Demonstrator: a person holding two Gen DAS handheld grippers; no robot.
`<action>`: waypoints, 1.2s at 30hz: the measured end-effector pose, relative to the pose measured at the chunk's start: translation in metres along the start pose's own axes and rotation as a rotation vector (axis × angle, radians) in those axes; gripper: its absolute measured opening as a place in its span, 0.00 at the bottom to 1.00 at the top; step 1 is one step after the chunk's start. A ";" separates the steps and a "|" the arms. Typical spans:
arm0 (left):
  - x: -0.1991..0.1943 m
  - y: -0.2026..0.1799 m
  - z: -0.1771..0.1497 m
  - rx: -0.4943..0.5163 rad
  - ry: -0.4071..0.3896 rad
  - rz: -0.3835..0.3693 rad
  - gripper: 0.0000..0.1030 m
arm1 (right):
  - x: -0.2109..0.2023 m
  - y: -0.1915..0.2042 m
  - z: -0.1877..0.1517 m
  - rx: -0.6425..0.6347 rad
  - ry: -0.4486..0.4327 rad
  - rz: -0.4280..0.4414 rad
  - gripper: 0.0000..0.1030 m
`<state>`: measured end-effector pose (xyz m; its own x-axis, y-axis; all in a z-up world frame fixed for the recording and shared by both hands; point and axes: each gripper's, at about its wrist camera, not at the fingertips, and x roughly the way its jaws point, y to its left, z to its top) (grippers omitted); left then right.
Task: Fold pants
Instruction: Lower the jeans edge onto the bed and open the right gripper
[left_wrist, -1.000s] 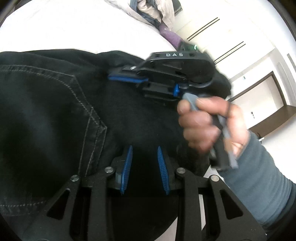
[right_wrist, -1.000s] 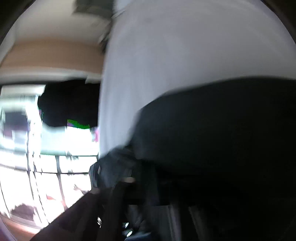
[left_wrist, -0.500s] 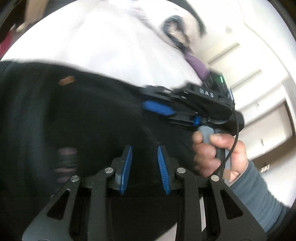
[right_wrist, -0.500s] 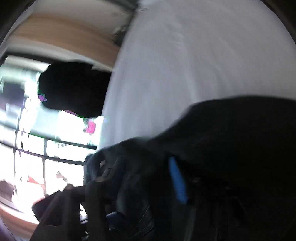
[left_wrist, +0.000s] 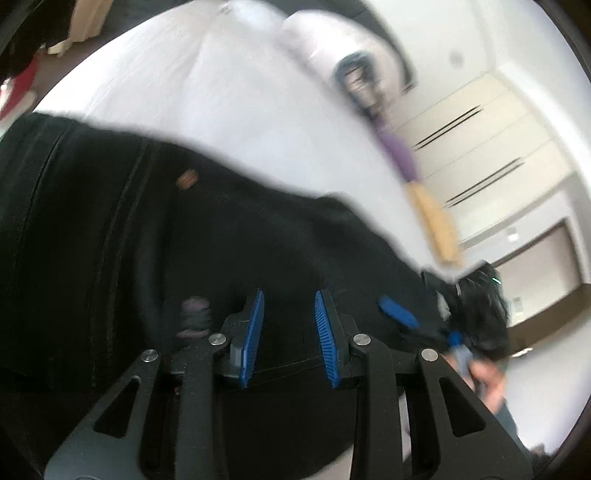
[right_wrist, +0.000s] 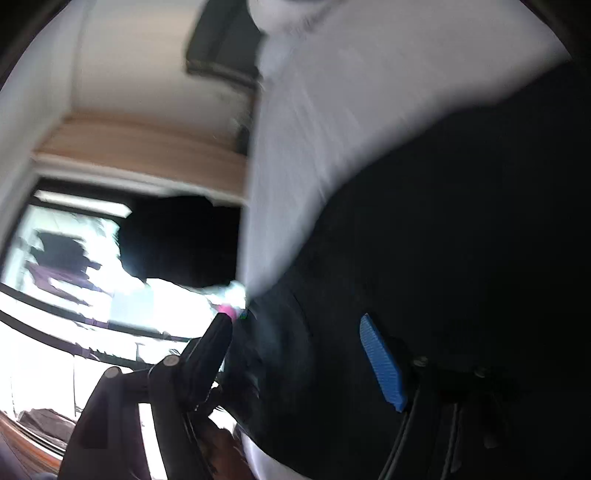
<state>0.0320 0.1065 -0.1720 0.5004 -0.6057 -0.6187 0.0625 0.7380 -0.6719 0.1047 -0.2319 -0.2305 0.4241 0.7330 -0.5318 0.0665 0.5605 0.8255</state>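
I am looking down my left gripper (left_wrist: 288, 332), and its blue pads (left_wrist: 253, 334) are standing apart with the black pants (left_wrist: 155, 236) lying under and between them, the cloth's hem edge running across the gap; the jaws are parted, not pinched on the fabric. The pants are spreading over the near part of the white bed (left_wrist: 229, 110), reaching to its near edge, with a small tan tag (left_wrist: 186, 180) showing on the dark cloth. My right gripper (left_wrist: 399, 314) is showing at the right edge of the bed, blurred, one blue pad visible against the pants. In the right wrist view the right gripper (right_wrist: 299, 350) is holding its fingers wide apart, with a bunched fold of the pants (right_wrist: 461, 240) sitting between them. I cannot tell whether the cloth is touching either pad. Motion blur is smearing both views.
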 end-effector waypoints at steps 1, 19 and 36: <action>-0.003 0.007 -0.002 -0.011 -0.010 -0.027 0.27 | -0.001 -0.010 -0.006 -0.001 -0.012 -0.017 0.34; -0.005 -0.012 0.010 0.012 -0.020 0.104 0.27 | -0.365 -0.180 0.022 0.396 -0.844 -0.392 0.44; 0.167 -0.199 -0.003 0.159 0.223 -0.256 0.27 | -0.392 -0.188 -0.072 0.509 -0.798 -0.150 0.80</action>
<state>0.1008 -0.1422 -0.1427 0.2518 -0.8137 -0.5240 0.3032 0.5805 -0.7557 -0.1391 -0.5970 -0.1909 0.8573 0.0831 -0.5081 0.4746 0.2548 0.8425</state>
